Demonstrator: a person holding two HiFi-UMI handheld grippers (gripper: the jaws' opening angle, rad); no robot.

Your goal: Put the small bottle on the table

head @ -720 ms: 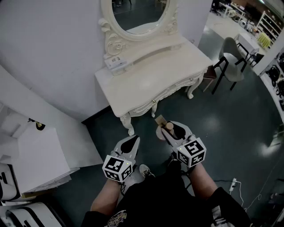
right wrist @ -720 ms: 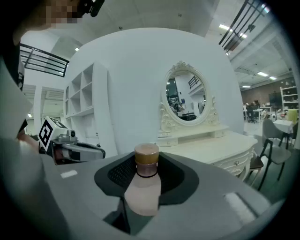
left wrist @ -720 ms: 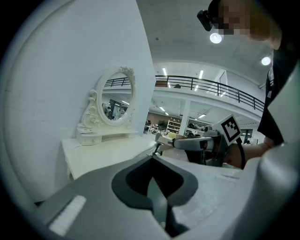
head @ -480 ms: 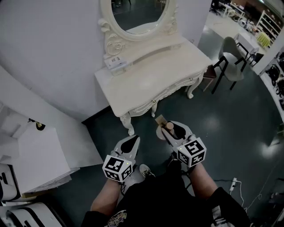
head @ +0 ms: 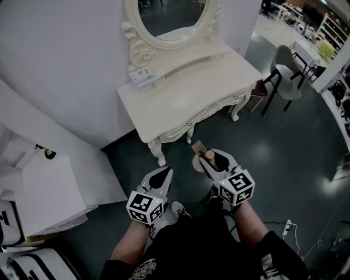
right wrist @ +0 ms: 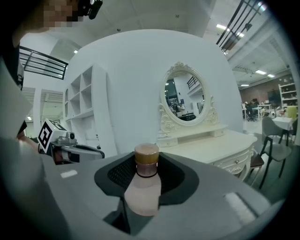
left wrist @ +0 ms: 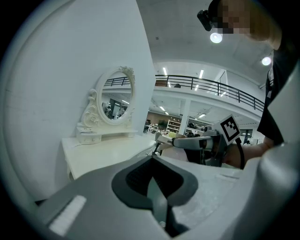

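Two grippers: both held low in front of the person, short of the cream-white carved dressing table (head: 180,101). This looks like the carry stage, nothing set down yet.
Right gripper (head: 212,159): clamped on the small pale-pink bottle with a tan cap (right wrist: 143,185), pads pressing its body from both sides.
Bottle: lying along those jaws, cap end poking out past the pads toward the table, well apart from the tabletop.
Left gripper (head: 159,176): jaws pressed together, nothing between them, riding just beside the right one.
Table: ahead of both grippers, top bare in front of the oval mirror (head: 170,15), with a small white box (head: 143,77) at the back.
Next move: I'd say step in, carry the right gripper over the bare top, lower until the base rests, then let go.
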